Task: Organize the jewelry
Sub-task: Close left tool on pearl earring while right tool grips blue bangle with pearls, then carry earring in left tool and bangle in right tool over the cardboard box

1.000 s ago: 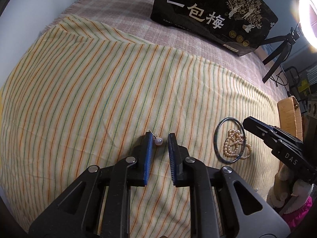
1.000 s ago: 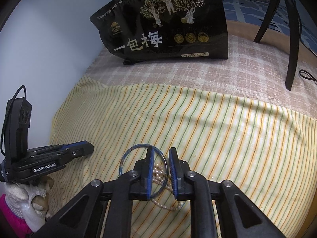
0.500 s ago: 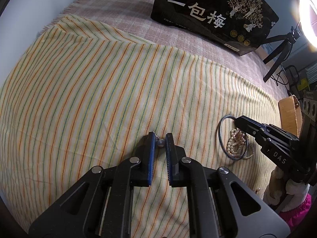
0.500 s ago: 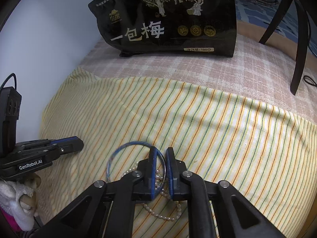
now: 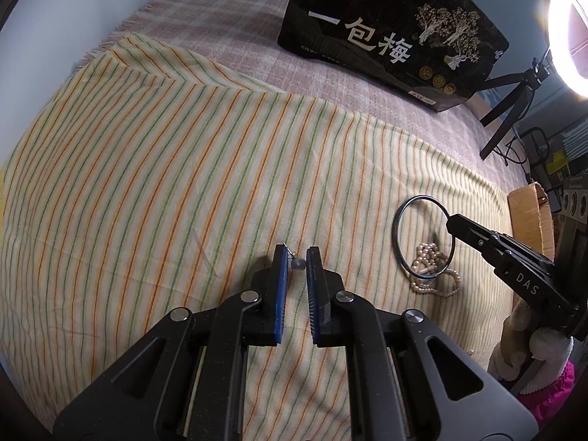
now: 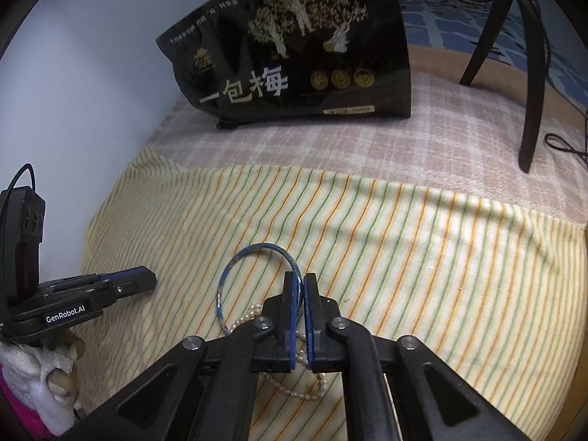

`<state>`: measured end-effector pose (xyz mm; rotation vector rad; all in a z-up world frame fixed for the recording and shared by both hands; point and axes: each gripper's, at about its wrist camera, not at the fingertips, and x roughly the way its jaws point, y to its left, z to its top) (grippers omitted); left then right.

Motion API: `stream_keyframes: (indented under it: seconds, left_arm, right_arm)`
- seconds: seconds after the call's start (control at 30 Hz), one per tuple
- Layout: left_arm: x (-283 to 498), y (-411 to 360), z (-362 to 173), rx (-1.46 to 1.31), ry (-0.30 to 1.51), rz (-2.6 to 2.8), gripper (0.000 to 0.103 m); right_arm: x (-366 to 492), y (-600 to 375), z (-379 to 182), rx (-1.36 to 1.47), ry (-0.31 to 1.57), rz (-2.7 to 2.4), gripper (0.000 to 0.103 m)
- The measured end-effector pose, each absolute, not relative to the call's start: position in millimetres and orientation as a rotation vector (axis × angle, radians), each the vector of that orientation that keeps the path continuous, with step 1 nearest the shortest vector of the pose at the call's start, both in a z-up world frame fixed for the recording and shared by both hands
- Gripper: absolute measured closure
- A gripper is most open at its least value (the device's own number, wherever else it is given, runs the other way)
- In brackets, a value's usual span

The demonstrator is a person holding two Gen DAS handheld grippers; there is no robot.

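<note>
Both grippers work my striped cloth [image 5: 147, 183]: the left gripper [image 5: 296, 257] brackets a pearl earring [image 5: 297, 264], jaws narrowly parted with a visible gap, while the right gripper [image 6: 299, 283] pinches the blue bangle [image 6: 235, 268] above the pearl necklace [image 6: 294, 393]. Beyond, a black printed bag [image 6: 294, 58] stands on the checked blanket [image 6: 367, 147]

Ahead of my left hand-held gripper [image 5: 296, 257] the striped cloth [image 5: 154, 191] lay bare far out to the left, open for passing. To its right, the bangle [image 5: 422, 237] and pearl strand [image 5: 433, 270] took up the cloth, with my right hand-held gripper [image 6: 300, 286] over them. Far back, a black bag [image 6: 294, 55] stood as a wall, and tripod legs [image 6: 529, 73] blocked the right rear.
</note>
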<state>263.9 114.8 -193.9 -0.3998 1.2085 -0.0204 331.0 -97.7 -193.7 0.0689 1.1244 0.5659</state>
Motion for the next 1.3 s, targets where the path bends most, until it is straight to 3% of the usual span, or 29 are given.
stream_keyframes:
  seconds: [0.57, 1.3]
  left_arm:
    - [248.2, 117.9, -158.2, -0.451, 1.124, -0.028, 0.095]
    - [225.8, -13.5, -103.0, -0.350, 1.058, -0.259, 0.095]
  right_arm:
    - [304.3, -125.2, -139.6, 0.060, 1.023, 0.543, 0.103]
    - [255.2, -246.7, -73.2, 0.057, 0.908, 0.375, 0.103]
